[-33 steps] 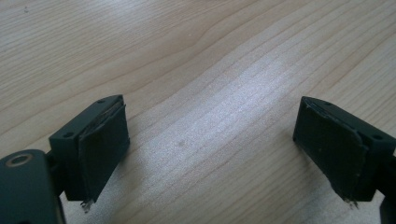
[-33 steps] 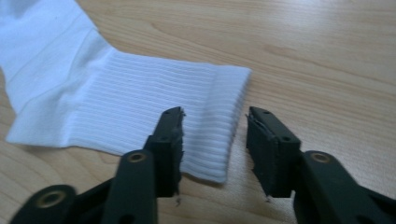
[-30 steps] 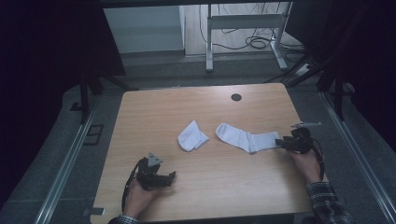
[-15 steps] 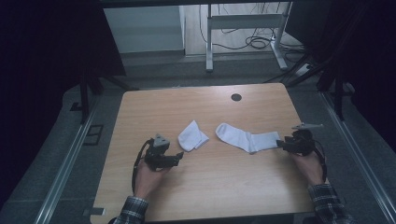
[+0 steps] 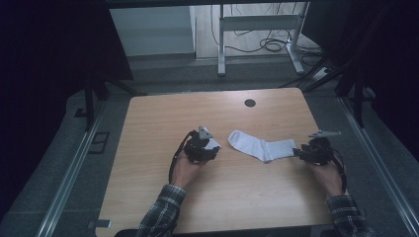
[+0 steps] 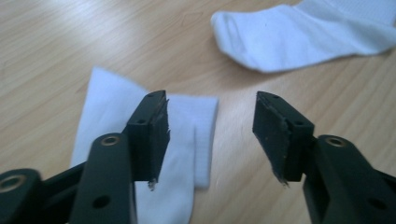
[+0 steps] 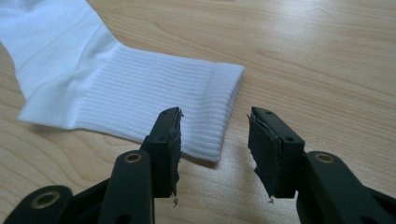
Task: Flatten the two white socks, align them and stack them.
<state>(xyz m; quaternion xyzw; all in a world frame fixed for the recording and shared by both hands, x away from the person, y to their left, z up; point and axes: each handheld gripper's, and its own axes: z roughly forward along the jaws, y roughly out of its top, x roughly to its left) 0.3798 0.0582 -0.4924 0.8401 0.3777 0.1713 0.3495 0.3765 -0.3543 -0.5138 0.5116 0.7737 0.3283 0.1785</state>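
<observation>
My table [image 5: 148, 123] is light wood, smooth, with thin grain lines. The long sock [image 7: 140, 93] is soft white cloth with ribs at the cuff. The folded sock [image 6: 107, 107] is white cloth too, and plain. My gripper pads [image 7: 268, 144] look like rough black rubber, frayed at the tips.

White socks [image 5: 262, 146], plaid sleeves [image 5: 159, 213]

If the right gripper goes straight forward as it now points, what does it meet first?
Most likely the ribbed cuff of the flat white sock: the open right gripper has its jaws at the cuff's edge, though depth is unclear.
</observation>
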